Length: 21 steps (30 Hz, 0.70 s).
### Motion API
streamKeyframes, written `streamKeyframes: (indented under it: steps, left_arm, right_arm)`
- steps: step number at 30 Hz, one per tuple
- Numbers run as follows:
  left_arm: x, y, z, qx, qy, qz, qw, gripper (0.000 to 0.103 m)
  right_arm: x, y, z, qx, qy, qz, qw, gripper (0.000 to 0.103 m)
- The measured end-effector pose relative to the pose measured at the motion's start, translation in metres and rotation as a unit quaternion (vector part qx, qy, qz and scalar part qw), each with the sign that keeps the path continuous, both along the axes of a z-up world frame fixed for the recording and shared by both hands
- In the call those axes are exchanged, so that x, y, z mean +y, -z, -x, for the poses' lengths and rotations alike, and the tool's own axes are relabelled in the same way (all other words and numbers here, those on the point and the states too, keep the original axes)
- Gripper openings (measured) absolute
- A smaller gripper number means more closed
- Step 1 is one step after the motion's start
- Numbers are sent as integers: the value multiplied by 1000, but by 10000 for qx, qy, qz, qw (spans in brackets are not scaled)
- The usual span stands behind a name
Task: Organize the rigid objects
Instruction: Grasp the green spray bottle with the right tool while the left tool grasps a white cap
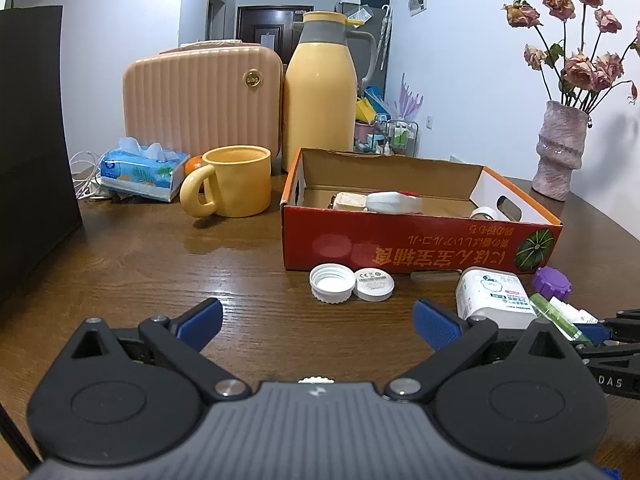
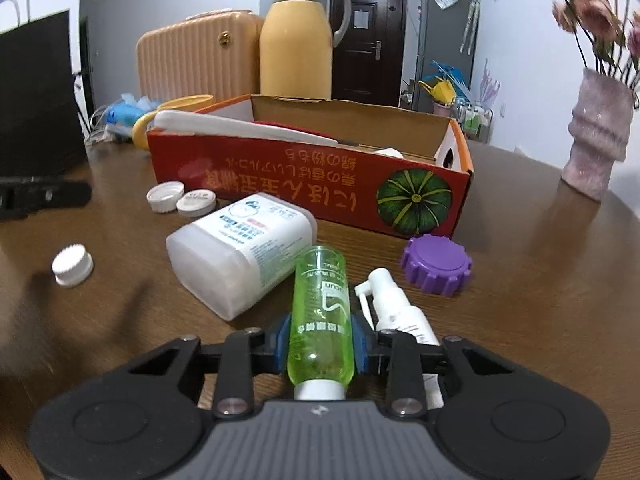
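My right gripper (image 2: 320, 340) is shut on a green clear bottle (image 2: 320, 312) that lies along its fingers, low over the wooden table. A white square bottle (image 2: 240, 248), a white spray bottle (image 2: 396, 312) and a purple cap (image 2: 436, 264) lie around it. The red cardboard box (image 2: 304, 184) stands behind, holding several white items. My left gripper (image 1: 318, 320) is open and empty above the table, in front of two white caps (image 1: 332, 282) and the box (image 1: 420, 240). The green bottle (image 1: 554, 316) shows at the right there.
A small white cap (image 2: 72, 266) lies at the left. A yellow mug (image 1: 236, 180), tissue pack (image 1: 140, 168), pink case (image 1: 200, 96) and yellow thermos (image 1: 320, 84) stand behind. A vase of dried roses (image 1: 560, 148) is at the right. A black block (image 1: 32, 140) stands at the left.
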<state>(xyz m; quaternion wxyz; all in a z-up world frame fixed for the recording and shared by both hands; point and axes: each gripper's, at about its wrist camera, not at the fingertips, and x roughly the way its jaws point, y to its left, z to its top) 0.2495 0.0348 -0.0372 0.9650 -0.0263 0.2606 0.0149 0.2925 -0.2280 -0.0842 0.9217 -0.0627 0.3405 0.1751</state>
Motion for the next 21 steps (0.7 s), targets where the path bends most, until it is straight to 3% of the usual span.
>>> streamKeyframes:
  steps: [9,21]
  left_arm:
    - [2,5,-7,142,-97,19,9999,103]
    - [15,10,-10,312,-323,185,9988,103]
  right_arm:
    - [-14,4,0,-111,340,-510,9981,30]
    - [-41,-9,18,-651,656,-1295,9873,30]
